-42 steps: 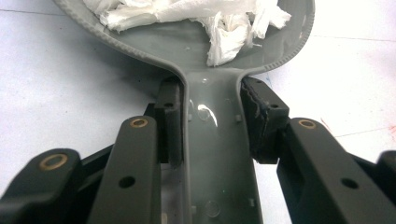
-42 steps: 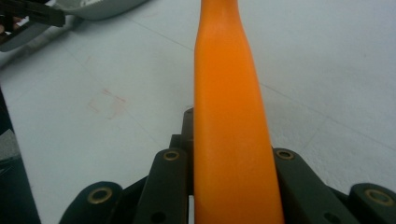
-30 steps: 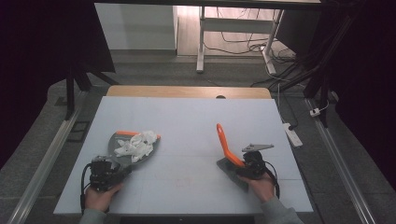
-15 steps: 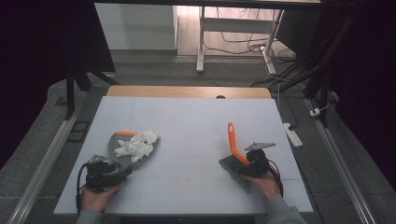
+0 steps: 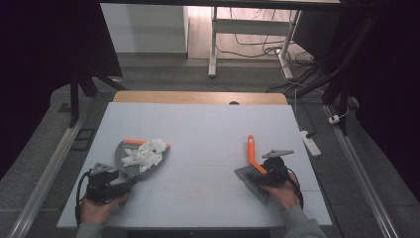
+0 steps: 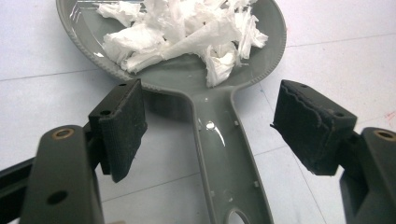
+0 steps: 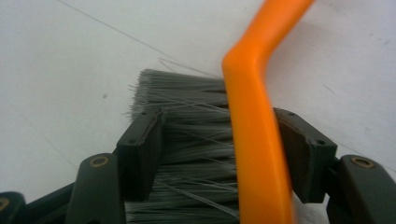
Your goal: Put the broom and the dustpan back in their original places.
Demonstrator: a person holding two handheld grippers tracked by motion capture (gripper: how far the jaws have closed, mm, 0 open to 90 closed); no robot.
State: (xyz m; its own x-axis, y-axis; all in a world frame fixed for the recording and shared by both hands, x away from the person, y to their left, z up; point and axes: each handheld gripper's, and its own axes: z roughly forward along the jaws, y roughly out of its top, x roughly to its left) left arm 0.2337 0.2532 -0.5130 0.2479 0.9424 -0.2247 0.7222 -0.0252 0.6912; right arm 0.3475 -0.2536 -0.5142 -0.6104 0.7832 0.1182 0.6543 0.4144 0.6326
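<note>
Step in hand, as I read it: the release at the end of a sweep. The paper scraps (image 5: 145, 153) sit heaped in the dustpan (image 5: 125, 161), which lies flat on the table (image 5: 208, 124) at about 8 o'clock from its centre. The pan's handle runs back toward my left gripper (image 5: 130, 182).

Left gripper: jaws have just been opening. In the left gripper view the pads (image 6: 122, 116) stand clear on either side of the dustpan handle (image 6: 224, 154), neither touching it. The handle lies between them, unheld.

Right gripper (image 5: 257, 172): jaws have likewise just been opening and stand wide. The brush (image 5: 252, 157) lies on the table at about 4 o'clock, bristles toward me, orange handle pointing to 12. In the right gripper view the brush handle (image 7: 254, 140) lies close against the right-hand pad (image 7: 299, 149); whether it touches I cannot tell. The bristles (image 7: 187, 140) lie between the pads. I judge it released, not gripped.

Next move, in my judgement: draw both grippers straight back toward 6 o'clock, keeping the pads off both handles so neither tool gets dragged and the scraps stay in the pan.
</note>
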